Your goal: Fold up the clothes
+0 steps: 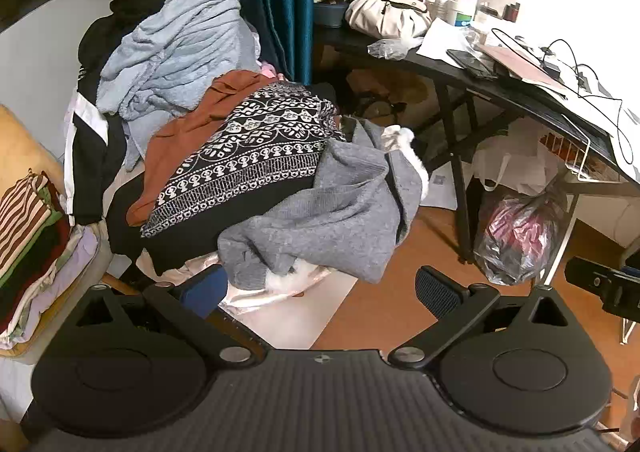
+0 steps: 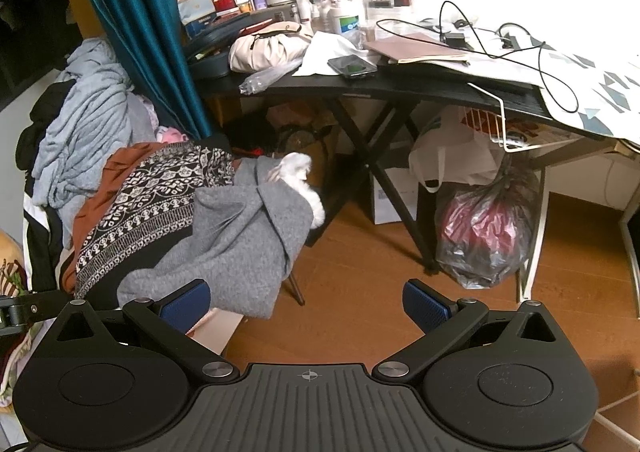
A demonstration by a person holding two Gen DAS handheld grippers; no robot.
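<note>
A heap of unfolded clothes fills the left of both views. On top at the front lies a grey knit sweater (image 1: pixel 328 219) (image 2: pixel 236 236) with white fluffy trim. Behind it are a black garment with white patterns (image 1: pixel 256 147) (image 2: pixel 148 199), a rust-brown piece (image 1: pixel 188 131) and a pale blue fleece (image 1: pixel 176 35) (image 2: pixel 80 131). My left gripper (image 1: pixel 320 288) is open, its left pad just under the sweater's hem. My right gripper (image 2: pixel 306 304) is open too, with its left pad against the sweater's lower edge and its right pad over bare floor.
A stack of folded clothes (image 1: pixel 28 236) sits at the far left. A black folding desk (image 1: pixel 500 91) (image 2: pixel 400 87) crowded with cosmetics, a phone and cables stands at the right. A plastic bag (image 2: pixel 484 236) lies under it on the wooden floor (image 2: pixel 360 292). A teal curtain (image 2: pixel 132 19) hangs behind.
</note>
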